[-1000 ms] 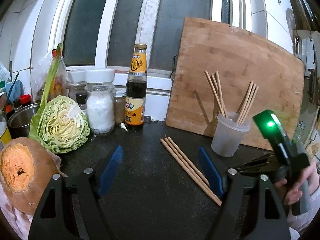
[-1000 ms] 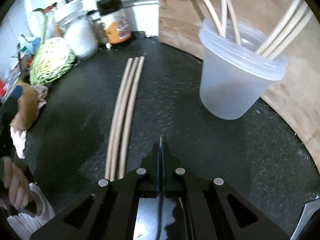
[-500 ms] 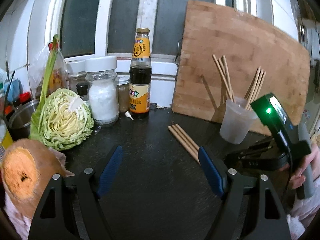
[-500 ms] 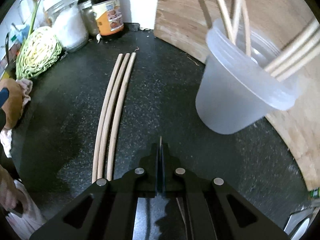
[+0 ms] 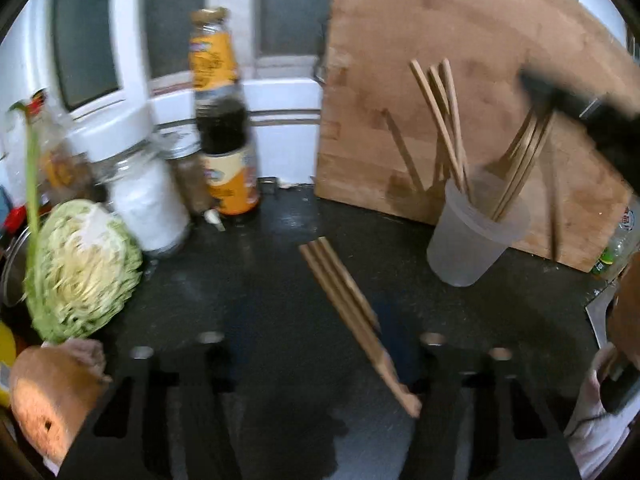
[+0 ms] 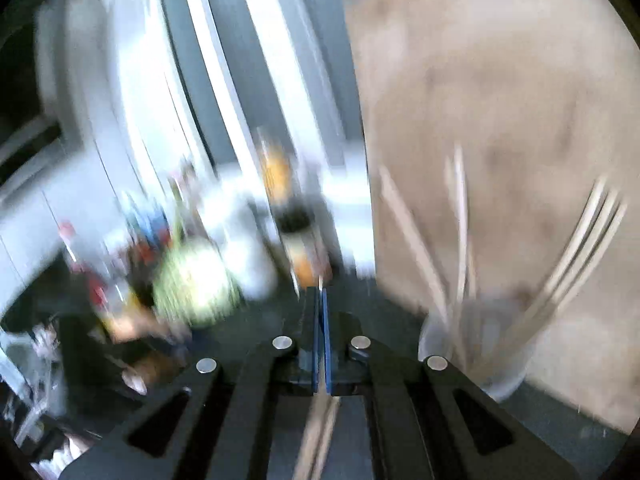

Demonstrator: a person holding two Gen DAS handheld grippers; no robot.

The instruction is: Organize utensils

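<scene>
Six or so chopsticks (image 5: 448, 120) stand in the plastic cup (image 5: 472, 240).

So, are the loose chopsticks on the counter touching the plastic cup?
Apart. Left wrist view shows bare counter between the loose chopsticks and the plastic cup.

A dark speckled countertop (image 5: 248, 280) carried all items. At the far right, a large wooden cutting board (image 5: 460, 80) leaned against the white window frame (image 5: 280, 92). A translucent plastic cup (image 5: 472, 240) stood just before the board, with wooden chopsticks (image 5: 448, 120) standing in it. Three loose wooden chopsticks (image 5: 340, 300) lay side by side on the countertop, left of the cup, running from the centre toward the near edge. A tall dark sauce bottle (image 5: 222, 120) stood far centre-left. A glass jar with a white lid (image 5: 140, 184) stood left of the bottle. A halved green cabbage (image 5: 84, 268) lay nearer and further left. A cut orange sweet potato (image 5: 48, 396) lay at the near left corner.
</scene>
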